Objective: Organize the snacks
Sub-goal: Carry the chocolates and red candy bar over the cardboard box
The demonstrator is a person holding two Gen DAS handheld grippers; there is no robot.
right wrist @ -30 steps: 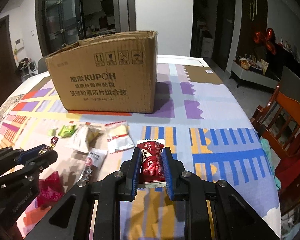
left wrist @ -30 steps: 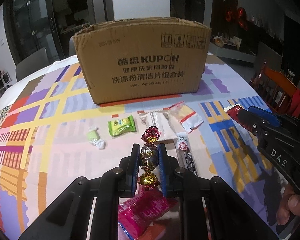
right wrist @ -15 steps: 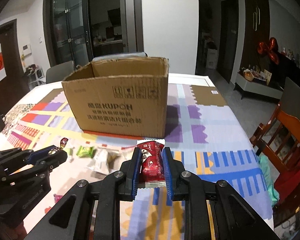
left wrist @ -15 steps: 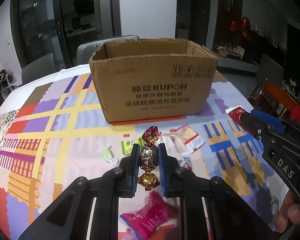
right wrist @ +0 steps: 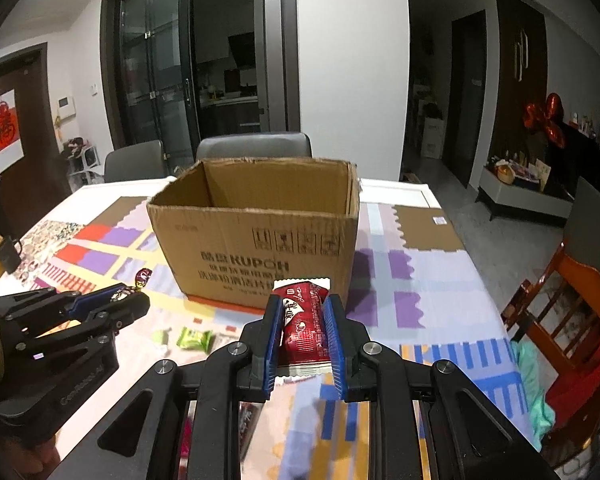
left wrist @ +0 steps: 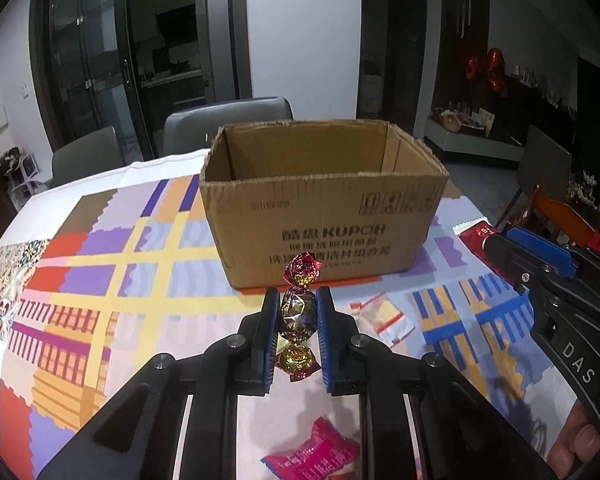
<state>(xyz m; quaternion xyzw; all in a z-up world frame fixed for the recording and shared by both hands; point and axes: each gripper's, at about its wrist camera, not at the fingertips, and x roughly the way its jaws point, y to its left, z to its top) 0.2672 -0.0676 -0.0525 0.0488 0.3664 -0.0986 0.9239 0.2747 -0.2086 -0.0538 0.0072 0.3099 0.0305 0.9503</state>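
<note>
My left gripper (left wrist: 297, 300) is shut on a foil-wrapped candy (left wrist: 298, 316) with red and gold twisted ends, held above the table in front of the open cardboard box (left wrist: 324, 216). My right gripper (right wrist: 302, 312) is shut on a red snack packet (right wrist: 304, 320), also raised in front of the box (right wrist: 260, 248). The box opening faces up and no snack shows in the part I can see. Each gripper shows in the other's view: the right one (left wrist: 512, 246) at the right edge, the left one (right wrist: 128, 300) at the lower left.
Loose snacks lie on the colourful tablecloth: a pink packet (left wrist: 316, 454), a white and red packet (left wrist: 392, 322), a green candy (right wrist: 195, 338) and a small pale green one (right wrist: 160, 336). Grey chairs (left wrist: 228, 120) stand behind the table, a wooden chair (right wrist: 572, 320) at the right.
Both grippers have risen with their snacks, so the box's open top has come into view. The snacks on the table now lie lower in both views.
</note>
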